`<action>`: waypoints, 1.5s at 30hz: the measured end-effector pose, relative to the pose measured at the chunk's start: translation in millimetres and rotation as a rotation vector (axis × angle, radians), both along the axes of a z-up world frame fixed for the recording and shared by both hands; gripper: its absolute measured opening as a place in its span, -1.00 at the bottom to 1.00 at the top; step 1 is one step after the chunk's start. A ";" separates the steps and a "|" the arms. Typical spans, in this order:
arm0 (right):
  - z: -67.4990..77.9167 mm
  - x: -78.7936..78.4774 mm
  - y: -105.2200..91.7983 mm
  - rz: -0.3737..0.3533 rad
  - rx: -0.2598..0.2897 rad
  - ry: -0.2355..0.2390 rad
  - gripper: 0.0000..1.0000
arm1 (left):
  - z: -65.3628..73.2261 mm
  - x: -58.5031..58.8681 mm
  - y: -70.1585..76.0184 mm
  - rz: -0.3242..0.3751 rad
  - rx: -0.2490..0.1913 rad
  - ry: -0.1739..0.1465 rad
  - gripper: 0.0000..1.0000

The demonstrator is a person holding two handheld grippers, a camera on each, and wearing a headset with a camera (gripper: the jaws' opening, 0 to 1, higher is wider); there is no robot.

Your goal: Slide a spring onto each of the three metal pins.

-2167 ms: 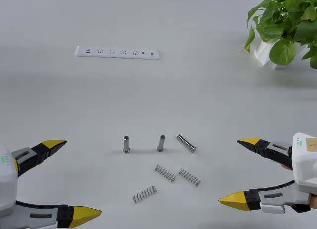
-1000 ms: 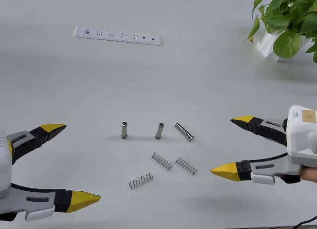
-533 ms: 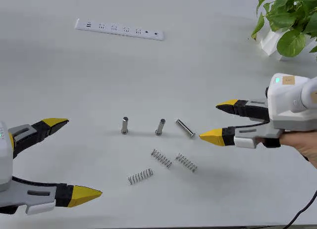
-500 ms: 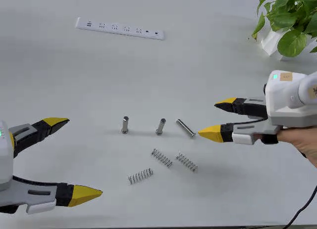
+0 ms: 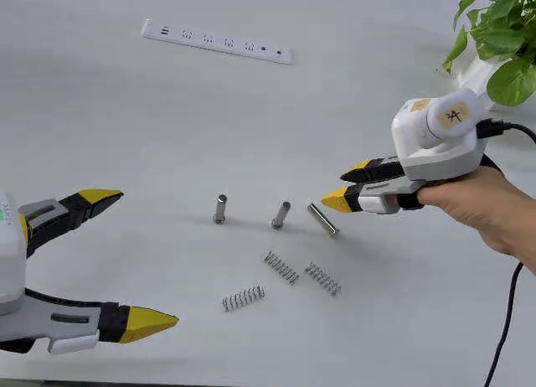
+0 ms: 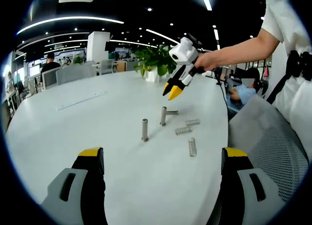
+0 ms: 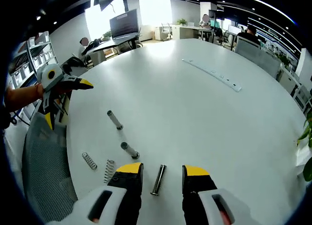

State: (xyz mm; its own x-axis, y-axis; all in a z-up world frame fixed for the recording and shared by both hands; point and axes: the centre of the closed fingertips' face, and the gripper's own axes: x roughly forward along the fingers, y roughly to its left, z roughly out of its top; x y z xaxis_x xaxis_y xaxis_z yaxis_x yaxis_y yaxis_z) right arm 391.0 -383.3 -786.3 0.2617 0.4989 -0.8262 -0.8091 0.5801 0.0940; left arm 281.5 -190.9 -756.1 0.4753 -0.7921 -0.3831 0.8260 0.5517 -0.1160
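Desk [image 5: 126, 119] was pale grey. Three pins sat in a row near its middle. The left pin [image 5: 219, 208] and middle pin [image 5: 280, 214] stood upright on their heads, apart from each other. The lying pin [image 5: 322, 219] lay flat just right of the middle one, at an angle, with its head toward the person.

Three springs lay loose on the desk, nearer the person than the pins: left spring [image 5: 244, 298], middle spring [image 5: 281, 267], right spring [image 5: 322, 278]. None touched a pin.

The right gripper [image 5: 335, 190], held in a hand [image 5: 469, 204], pointed in from the right, its tips just beside the lying pin's far end. Its fingers stood a little apart and gripped nothing. In the right gripper view the lying pin ran up between them. Could not tell whether a tip touched the pin.

The left gripper [image 5: 144, 258] hung low at the left, well apart from pins and springs, its fingers spread wide and empty.

A power strip [image 5: 218, 42] lay at the far side of the desk, and a plant [image 5: 502, 35] stood at the far right.
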 end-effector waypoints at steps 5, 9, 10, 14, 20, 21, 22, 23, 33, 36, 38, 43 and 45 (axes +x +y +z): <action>-16.2 7.1 -0.1 0.006 -0.036 0.036 -0.57 | -0.1 1.8 -0.3 0.004 -0.008 0.002 0.98; -27.1 3.1 1.6 0.019 -0.085 0.071 -0.63 | -1.2 2.4 -1.1 0.003 -0.013 0.007 0.98; -28.7 2.5 2.4 0.019 -0.090 0.077 -0.64 | -1.3 2.5 -1.3 0.003 -0.014 0.008 0.98; -36.7 -0.5 3.3 0.017 -0.124 0.101 -0.66 | -2.3 2.5 -1.8 0.003 -0.019 0.012 0.98; -49.3 5.2 -0.3 0.025 -0.158 0.122 -0.74 | -3.5 3.5 -0.4 0.009 -0.026 0.015 0.98; -50.1 4.7 -0.9 0.023 -0.166 0.125 -0.75 | -3.8 3.4 -0.2 0.008 -0.026 0.017 0.98; -50.9 3.7 -1.5 0.020 -0.173 0.129 -0.75 | -4.1 3.4 -0.1 0.008 -0.026 0.016 0.98; -52.2 2.9 -2.2 0.023 -0.178 0.134 -0.76 | -4.3 3.5 0.0 0.009 -0.027 0.017 0.98; -59.7 2.2 -2.3 0.024 -0.187 0.160 -0.84 | -6.4 3.3 -0.4 0.011 -0.034 0.025 0.98; -60.4 5.7 -1.7 0.023 -0.184 0.160 -0.87 | -6.7 3.5 0.1 0.012 -0.033 0.026 0.98; -61.3 6.7 -2.2 0.024 -0.186 0.162 -0.87 | -6.8 3.2 -0.2 0.010 -0.035 0.028 0.98; -62.4 7.9 -2.3 0.018 -0.189 0.164 -0.88 | -7.7 3.3 -0.8 0.010 -0.037 0.031 0.98; -61.4 4.9 -0.5 0.012 -0.184 0.168 -0.89 | -7.7 3.1 -1.5 0.009 -0.038 0.032 0.98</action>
State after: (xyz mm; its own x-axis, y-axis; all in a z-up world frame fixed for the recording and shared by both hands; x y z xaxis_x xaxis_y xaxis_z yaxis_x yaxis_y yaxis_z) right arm 395.9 -383.8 -847.6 0.1082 0.3384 -0.9348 -0.7980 0.5903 0.1213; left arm 284.6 -192.5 -763.7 0.4703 -0.8023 -0.3676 0.8168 0.5534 -0.1629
